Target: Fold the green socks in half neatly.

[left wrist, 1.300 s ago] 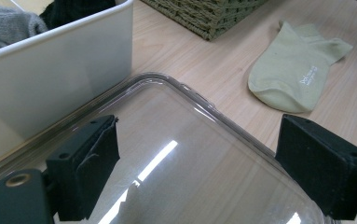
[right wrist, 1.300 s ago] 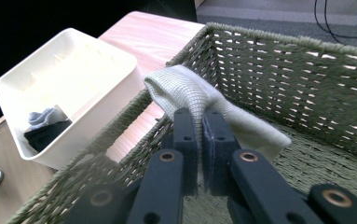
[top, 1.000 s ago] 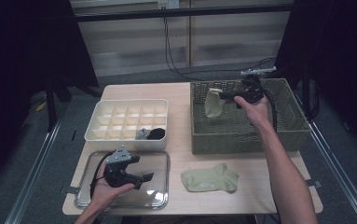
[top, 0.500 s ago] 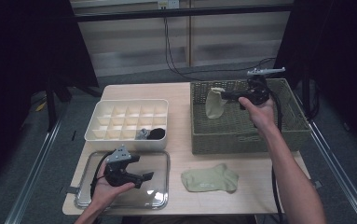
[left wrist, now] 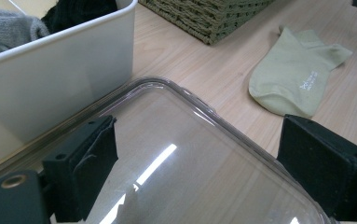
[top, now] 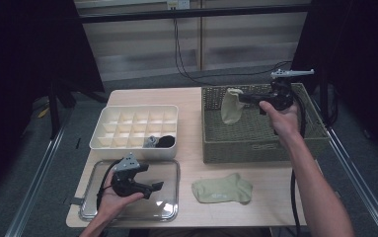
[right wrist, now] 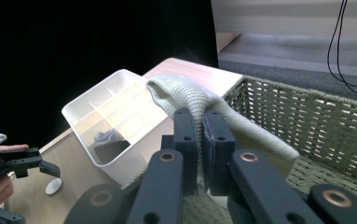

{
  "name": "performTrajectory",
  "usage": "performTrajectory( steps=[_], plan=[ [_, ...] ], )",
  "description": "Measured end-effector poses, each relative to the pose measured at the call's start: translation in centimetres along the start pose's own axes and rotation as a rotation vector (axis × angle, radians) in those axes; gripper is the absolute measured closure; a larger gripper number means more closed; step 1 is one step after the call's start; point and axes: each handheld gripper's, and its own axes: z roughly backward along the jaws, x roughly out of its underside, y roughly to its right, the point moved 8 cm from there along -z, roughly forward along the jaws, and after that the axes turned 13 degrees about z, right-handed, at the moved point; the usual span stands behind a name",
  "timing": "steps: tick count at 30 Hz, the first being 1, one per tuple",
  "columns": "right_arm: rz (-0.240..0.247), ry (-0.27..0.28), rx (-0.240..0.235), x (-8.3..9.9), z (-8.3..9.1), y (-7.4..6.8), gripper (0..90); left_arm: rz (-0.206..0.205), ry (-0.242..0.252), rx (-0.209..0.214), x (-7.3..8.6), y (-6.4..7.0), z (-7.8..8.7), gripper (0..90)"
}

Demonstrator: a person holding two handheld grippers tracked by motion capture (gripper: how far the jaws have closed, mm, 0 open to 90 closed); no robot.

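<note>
At the bottom left of the high view the left gripper [top: 149,186] lies in the person's left hand [top: 111,197] over a clear tray [top: 169,210] at the table's front edge. Its jaws stand wide apart with nothing between them; in the left gripper view they rise at the lower corners with the tray's clear bottom between.

Just right of the tray, at the lower middle of the high view, a pale green sock [top: 222,189] lies flat on the wooden table [top: 191,160], apart from the tray and from the basket behind it.

Behind the tray, at middle left, stands a white divided box [top: 134,130]. A grey sock [top: 150,142] and a black sock [top: 166,141] sit in two neighbouring compartments of its front row.

At the right of the frame stands a woven basket [top: 255,143]. Above it, in the upper right, the person's right hand [top: 281,116] holds the right gripper [top: 242,98] with its jaws pressed together on a cream sock [top: 231,107]. The sock hangs from the jaws over the basket, clear of its floor. In the right gripper view its knit cloth is pinched between the two pads and drapes over them.
</note>
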Motion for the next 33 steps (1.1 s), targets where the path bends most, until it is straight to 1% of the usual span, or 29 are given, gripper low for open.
performTrajectory(
  steps=[1,2,3,7,8,11,17,24,25,29,31,33],
  plan=[
    [0.003,0.001,0.006,-0.1,0.2,0.0,86.0,0.001,-0.001,0.0,0.0,0.0,0.0,11.3],
    [0.004,0.007,0.007,-0.3,0.4,-0.1,86.0,0.006,0.002,0.001,0.1,0.1,0.1,11.4],
    [0.004,0.011,0.006,-0.5,0.6,-0.2,86.0,0.003,0.005,0.001,0.1,0.0,0.1,11.4],
    [0.016,0.025,0.008,-1.0,1.2,-0.6,86.0,0.01,0.007,0.0,0.1,0.0,0.2,11.5],
    [0.015,0.032,0.006,-1.1,1.4,-0.7,86.0,0.012,0.01,0.001,0.0,0.0,0.2,11.6],
    [0.016,0.042,0.005,-1.3,1.6,-1.1,86.0,0.001,0.011,-0.001,0.0,0.0,0.2,11.8],
    [0.028,0.06,-0.01,-1.8,2.0,-2.0,86.0,0.005,0.011,0.0,0.0,0.0,0.1,11.8],
    [0.052,0.095,-0.033,-2.7,2.8,-3.6,86.0,-0.004,0.005,-0.006,0.1,-0.1,0.1,12.1],
    [0.055,0.096,-0.037,-2.8,2.9,-3.8,86.0,0.0,0.003,-0.013,0.1,-0.2,0.1,12.1],
    [0.073,0.094,-0.041,-3.2,3.4,-4.6,86.0,0.01,0.013,-0.018,0.0,-0.4,0.2,13.1],
    [0.083,0.092,-0.043,-3.4,3.7,-5.1,86.0,0.002,0.019,-0.02,0.0,-0.4,0.4,14.3],
    [0.094,0.092,-0.046,-3.6,4.0,-5.7,86.0,0.002,0.023,-0.02,0.0,-0.3,0.5,14.7]
  ],
)
